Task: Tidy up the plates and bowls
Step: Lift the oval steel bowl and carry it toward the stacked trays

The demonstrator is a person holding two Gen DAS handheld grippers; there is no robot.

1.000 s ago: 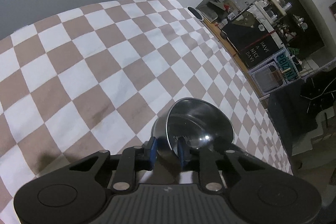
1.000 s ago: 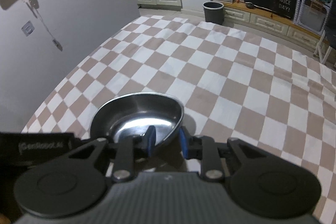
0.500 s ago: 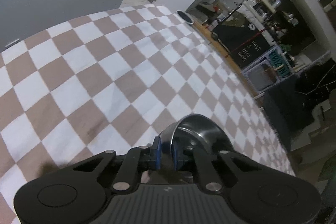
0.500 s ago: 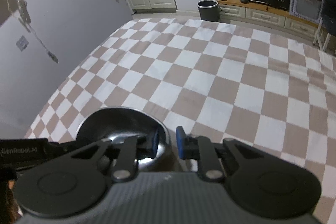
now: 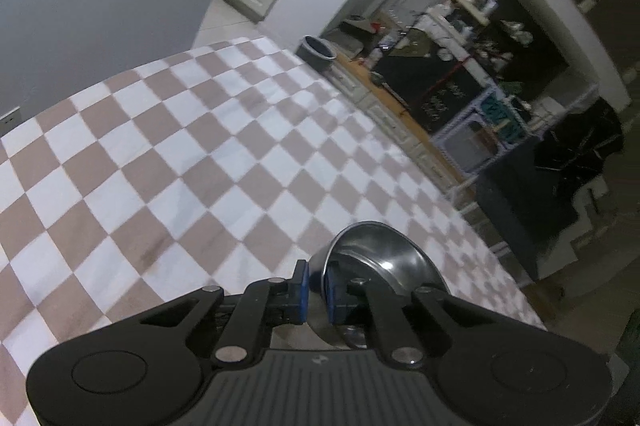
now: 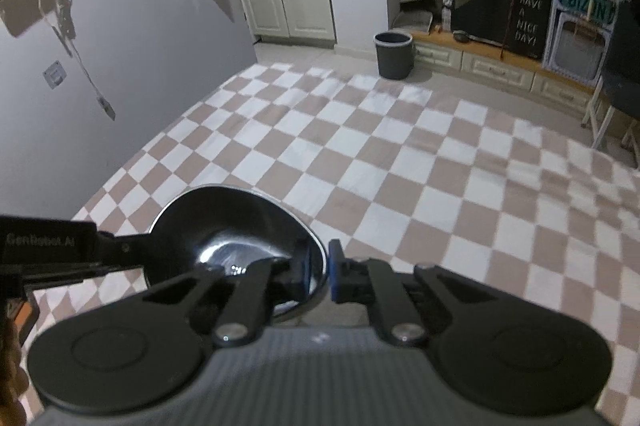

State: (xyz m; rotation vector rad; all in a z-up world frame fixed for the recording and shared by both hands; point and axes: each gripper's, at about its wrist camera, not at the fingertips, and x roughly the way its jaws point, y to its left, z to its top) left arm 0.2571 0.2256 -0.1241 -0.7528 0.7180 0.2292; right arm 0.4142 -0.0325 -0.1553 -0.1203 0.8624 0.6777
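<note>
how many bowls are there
1, it seems: the steel bowl over the checkered cloth, rim pinched by left gripper and right gripper. Others may be hidden.

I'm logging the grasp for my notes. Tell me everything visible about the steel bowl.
The steel bowl is round, shiny and dark inside, with a bright glare at the bottom and nothing in it. Both grippers pinch its thin rim: the right gripper on one side, the left gripper opposite, one blue pad inside the wall and one outside. It appears tilted over the checkered cloth; whether it touches the cloth cannot be told.
</note>
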